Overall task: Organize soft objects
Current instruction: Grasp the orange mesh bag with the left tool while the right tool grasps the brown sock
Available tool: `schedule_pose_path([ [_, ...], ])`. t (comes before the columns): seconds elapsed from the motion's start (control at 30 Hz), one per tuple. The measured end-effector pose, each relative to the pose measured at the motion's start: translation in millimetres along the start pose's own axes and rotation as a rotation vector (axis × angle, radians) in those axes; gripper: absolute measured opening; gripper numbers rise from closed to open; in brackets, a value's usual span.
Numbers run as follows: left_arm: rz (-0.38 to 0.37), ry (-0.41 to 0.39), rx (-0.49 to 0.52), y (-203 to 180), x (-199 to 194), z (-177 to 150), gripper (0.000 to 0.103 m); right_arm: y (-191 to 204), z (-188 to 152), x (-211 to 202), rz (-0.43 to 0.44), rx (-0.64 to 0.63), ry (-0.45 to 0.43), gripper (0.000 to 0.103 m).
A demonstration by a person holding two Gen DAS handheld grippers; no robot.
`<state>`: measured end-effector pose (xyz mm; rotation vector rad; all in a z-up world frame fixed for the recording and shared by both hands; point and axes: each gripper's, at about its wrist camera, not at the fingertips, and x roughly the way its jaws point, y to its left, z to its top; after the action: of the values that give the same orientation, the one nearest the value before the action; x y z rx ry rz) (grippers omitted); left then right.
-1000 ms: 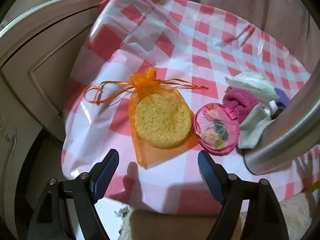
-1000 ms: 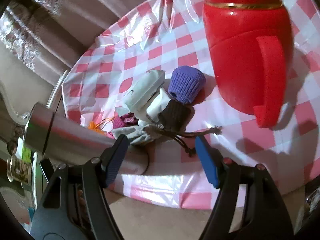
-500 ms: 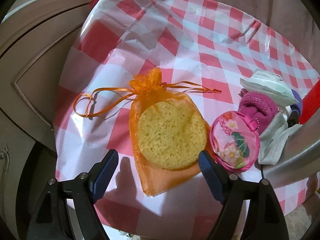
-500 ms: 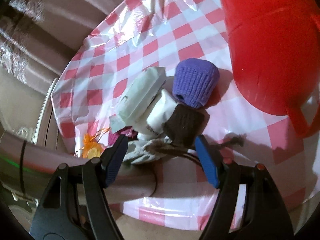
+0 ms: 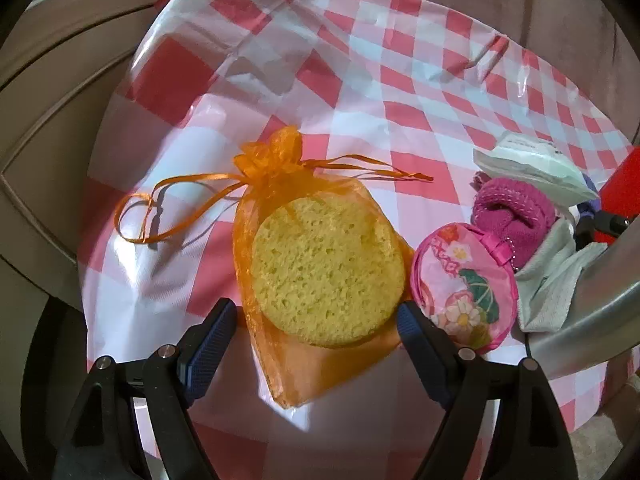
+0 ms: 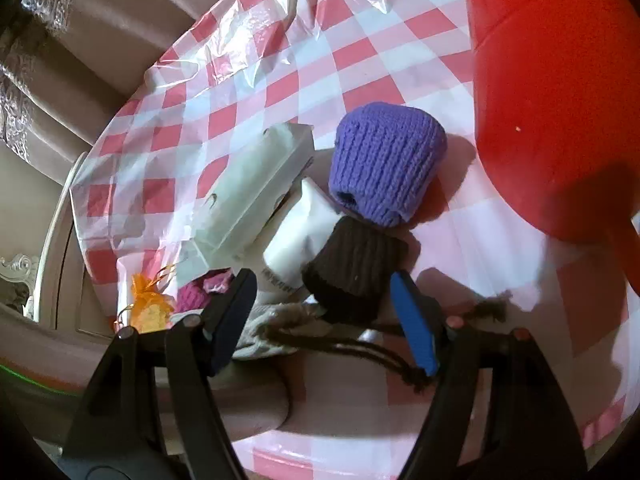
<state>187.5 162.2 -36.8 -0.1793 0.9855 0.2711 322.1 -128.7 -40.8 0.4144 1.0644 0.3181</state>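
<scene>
Left gripper (image 5: pixel 312 322) spread wide, empty, straddling orange pouch (image 5: pixel 316 280) at 12 o'clock; pouch long axis runs 11-to-5, drawstring end away. Right gripper (image 6: pixel 320 304) also agape, brown knit piece (image 6: pixel 352 272) between tips, ungrasped.

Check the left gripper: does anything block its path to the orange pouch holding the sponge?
Nothing visible does. The left gripper is open, its fingers already either side of the orange pouch. The floral pink pouch lies just outside one finger, close enough to get nudged.
</scene>
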Motion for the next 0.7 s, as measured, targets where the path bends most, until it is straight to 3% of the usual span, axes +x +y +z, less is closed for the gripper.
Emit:
schedule_pose_path([
  [0.2, -0.015, -0.035, 0.038, -2, 4, 2, 0.079, -5, -1, 12, -0.007, -0.022, 0.014, 0.049],
  [0.33, -0.020, -0.048, 0.051, -5, 4, 1, 0.076, -8, -2, 15, 0.006, -0.037, 0.013, 0.041],
  [0.7, 0.003, -0.117, 0.014, 3, -12, -4, 0.075, -9, -11, -7, 0.044, -0.078, -0.027, 0.035],
])
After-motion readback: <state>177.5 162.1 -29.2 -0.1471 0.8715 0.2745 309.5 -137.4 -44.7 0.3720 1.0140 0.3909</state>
